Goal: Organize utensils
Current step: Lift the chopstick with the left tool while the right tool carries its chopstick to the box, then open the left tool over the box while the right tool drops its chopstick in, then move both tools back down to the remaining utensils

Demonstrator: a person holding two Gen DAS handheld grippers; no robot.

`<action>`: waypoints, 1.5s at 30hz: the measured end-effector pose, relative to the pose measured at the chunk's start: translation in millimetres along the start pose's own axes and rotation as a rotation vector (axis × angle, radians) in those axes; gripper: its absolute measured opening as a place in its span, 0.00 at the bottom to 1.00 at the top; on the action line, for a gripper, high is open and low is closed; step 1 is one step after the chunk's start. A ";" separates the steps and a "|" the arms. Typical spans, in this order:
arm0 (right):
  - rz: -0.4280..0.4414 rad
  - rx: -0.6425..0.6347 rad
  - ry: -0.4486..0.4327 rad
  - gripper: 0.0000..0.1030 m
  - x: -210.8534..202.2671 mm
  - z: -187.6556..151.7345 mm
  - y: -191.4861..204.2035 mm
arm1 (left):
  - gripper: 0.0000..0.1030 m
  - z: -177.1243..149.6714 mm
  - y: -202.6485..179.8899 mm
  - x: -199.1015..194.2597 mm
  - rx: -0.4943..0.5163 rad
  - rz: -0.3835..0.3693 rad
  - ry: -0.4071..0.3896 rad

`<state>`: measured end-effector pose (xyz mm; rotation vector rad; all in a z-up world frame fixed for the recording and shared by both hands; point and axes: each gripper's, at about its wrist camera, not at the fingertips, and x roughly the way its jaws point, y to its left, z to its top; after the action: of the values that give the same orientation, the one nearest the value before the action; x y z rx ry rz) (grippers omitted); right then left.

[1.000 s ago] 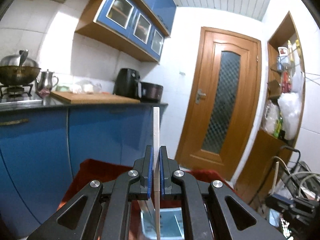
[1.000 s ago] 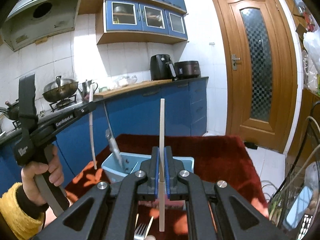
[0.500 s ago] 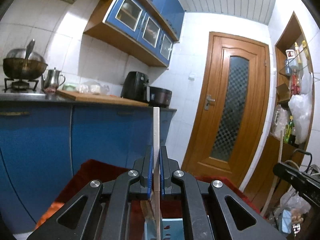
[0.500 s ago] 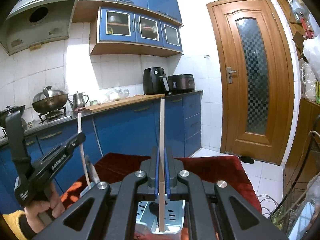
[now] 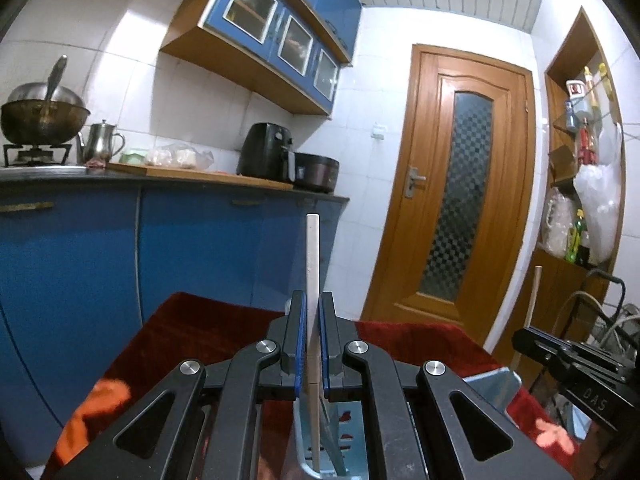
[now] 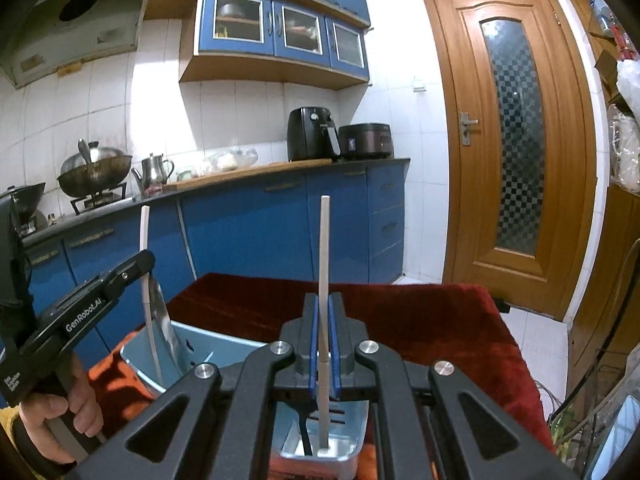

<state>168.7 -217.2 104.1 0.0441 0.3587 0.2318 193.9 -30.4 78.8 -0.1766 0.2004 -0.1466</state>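
My left gripper (image 5: pixel 313 344) is shut on a pale chopstick (image 5: pixel 312 264) that stands upright, its lower end over the light blue utensil basket (image 5: pixel 494 386). It also shows in the right wrist view (image 6: pixel 142 270), where its chopstick (image 6: pixel 145 236) dips into the basket's left compartment beside a metal knife blade (image 6: pixel 162 320). My right gripper (image 6: pixel 323 346) is shut on a second pale chopstick (image 6: pixel 324 264), held upright with its lower end inside the basket (image 6: pixel 188 340). The right gripper appears at the right edge of the left wrist view (image 5: pixel 520 338).
The basket sits on a table with a red floral cloth (image 6: pixel 440 320). Blue kitchen cabinets (image 6: pixel 260 224) run behind, with a wok (image 6: pixel 94 172), kettle and air fryer (image 6: pixel 310 134) on the counter. A wooden door (image 6: pixel 512 140) is at right, shelves and cables beyond.
Both grippers have lowered slightly toward the basket, chopsticks still held upright. The basket now sits closer below the right gripper, with both chopstick ends inside it.
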 end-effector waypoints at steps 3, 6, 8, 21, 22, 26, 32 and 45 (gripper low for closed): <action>0.019 0.021 0.008 0.15 -2.3 -3.3 -2.0 | 0.10 -4.0 -1.5 0.1 0.005 -0.013 0.034; 0.027 0.035 0.000 0.19 -6.7 -3.5 -2.9 | 0.25 -4.5 -3.3 -2.2 0.011 -0.013 0.051; 0.028 0.036 -0.010 0.19 -11.5 -2.0 -2.4 | 0.33 -4.8 -2.1 -5.9 0.003 -0.017 0.060; 0.044 0.085 -0.054 0.22 -47.9 3.7 -1.4 | 0.33 4.2 1.8 -34.5 -0.028 -0.050 0.115; 0.045 0.086 -0.055 0.22 -51.5 4.1 -0.6 | 0.33 5.2 1.2 -38.2 -0.024 -0.052 0.116; 0.049 0.091 -0.050 0.22 -64.8 3.5 4.7 | 0.33 7.7 -0.4 -52.1 -0.015 -0.057 0.123; 0.043 0.099 -0.022 0.22 -87.4 1.6 13.3 | 0.33 8.1 -0.5 -74.4 -0.008 -0.046 0.148; 0.031 0.144 0.080 0.22 -115.3 -23.1 19.7 | 0.33 -10.2 0.0 -109.0 0.035 -0.036 0.263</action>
<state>51.3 -224.8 123.7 0.1830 0.4544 0.2381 86.1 -14.4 89.1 -0.1253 0.4564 -0.2095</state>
